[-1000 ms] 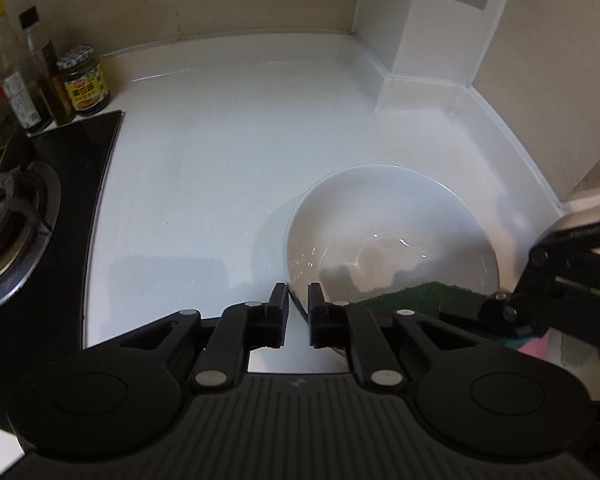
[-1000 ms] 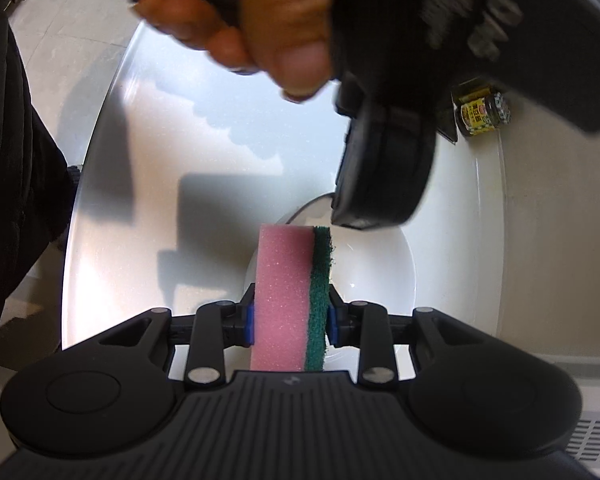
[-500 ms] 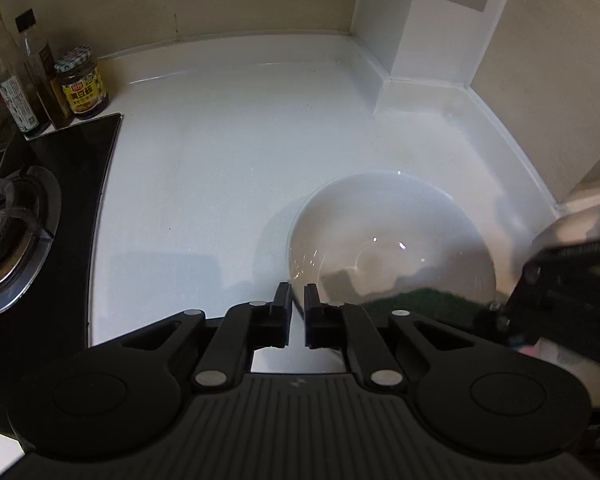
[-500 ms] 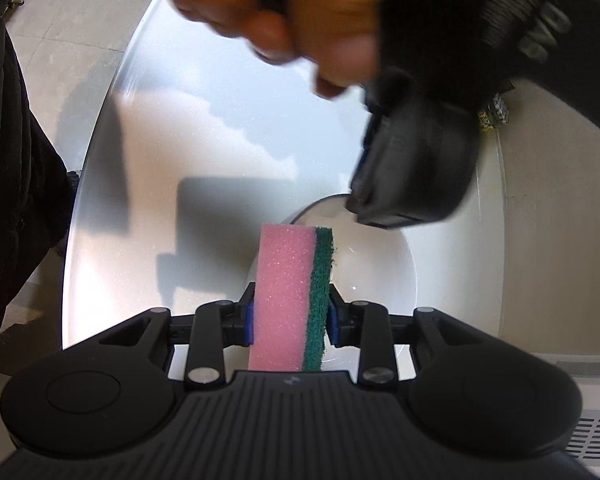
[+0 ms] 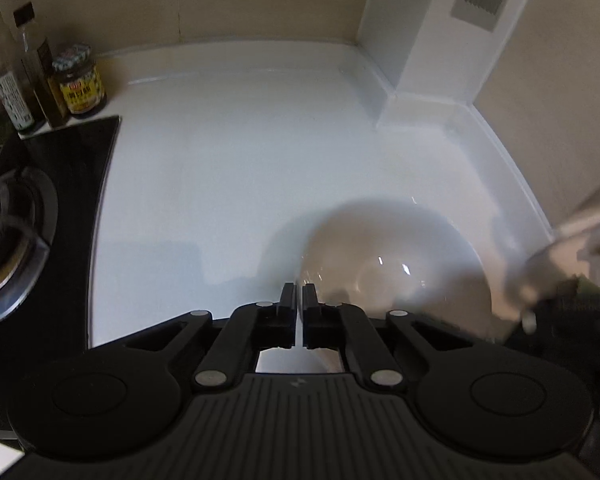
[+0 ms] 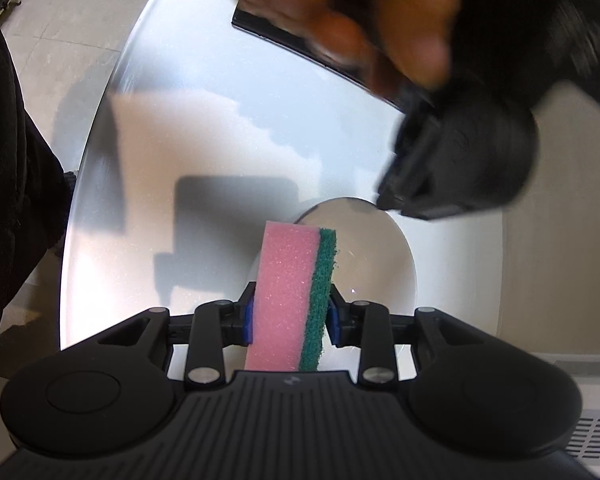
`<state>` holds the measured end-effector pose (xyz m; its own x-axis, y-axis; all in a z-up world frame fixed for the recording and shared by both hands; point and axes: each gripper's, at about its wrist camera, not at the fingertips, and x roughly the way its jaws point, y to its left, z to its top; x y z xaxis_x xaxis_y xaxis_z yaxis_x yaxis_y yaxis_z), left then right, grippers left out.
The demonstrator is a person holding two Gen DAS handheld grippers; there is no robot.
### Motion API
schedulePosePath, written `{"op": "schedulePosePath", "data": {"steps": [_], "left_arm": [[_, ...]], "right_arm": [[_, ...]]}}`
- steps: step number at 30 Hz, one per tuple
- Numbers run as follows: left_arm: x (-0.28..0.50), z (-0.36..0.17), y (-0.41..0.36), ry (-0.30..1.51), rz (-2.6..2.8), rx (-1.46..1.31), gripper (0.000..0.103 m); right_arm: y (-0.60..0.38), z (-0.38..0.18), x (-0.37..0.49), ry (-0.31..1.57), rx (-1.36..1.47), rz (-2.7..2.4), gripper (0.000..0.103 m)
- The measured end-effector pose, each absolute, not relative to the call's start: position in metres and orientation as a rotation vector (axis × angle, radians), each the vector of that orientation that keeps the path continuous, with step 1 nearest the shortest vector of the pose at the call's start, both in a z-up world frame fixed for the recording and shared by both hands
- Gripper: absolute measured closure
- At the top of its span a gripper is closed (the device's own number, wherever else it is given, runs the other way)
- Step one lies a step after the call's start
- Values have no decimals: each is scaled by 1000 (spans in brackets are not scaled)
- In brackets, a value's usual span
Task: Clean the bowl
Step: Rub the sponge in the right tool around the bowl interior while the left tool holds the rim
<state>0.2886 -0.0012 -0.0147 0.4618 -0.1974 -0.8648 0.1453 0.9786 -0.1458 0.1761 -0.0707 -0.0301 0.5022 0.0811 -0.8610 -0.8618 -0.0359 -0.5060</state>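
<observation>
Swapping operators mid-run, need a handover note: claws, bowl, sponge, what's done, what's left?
Left claw: shut, apparently pinching the bowl's near rim.
Right claw: jaws opening, pink-green sponge slightly tilted between them, pads touching it; it may slip.
Bowl is on the white countertop, sponge over its inside; contact unclear.
Done: bowl and sponge grasped.
Left: scrub the bowl; no suds visible.

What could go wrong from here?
1. The right hand-held gripper has its jaws opening around the sponge, which already sits tilted; it may slip out.
2. The left hand-held gripper appears to pinch only the thin rim of the white bowl; scrubbing pressure could tip or free it.
3. Both grippers crowd the bowl, so they could collide.
</observation>
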Motion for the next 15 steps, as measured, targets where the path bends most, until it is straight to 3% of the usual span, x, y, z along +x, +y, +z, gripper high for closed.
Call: {"op": "schedulePosePath", "data": {"steps": [2, 15], "left_arm": [[289, -19, -5, 1073, -206, -34, 94], [317, -24, -2, 1095, -203, -38, 93]], "right_arm": [[-68, -33, 176, 735, -1412, 884, 74], [-75, -42, 176, 741, -1385, 869, 74]]}}
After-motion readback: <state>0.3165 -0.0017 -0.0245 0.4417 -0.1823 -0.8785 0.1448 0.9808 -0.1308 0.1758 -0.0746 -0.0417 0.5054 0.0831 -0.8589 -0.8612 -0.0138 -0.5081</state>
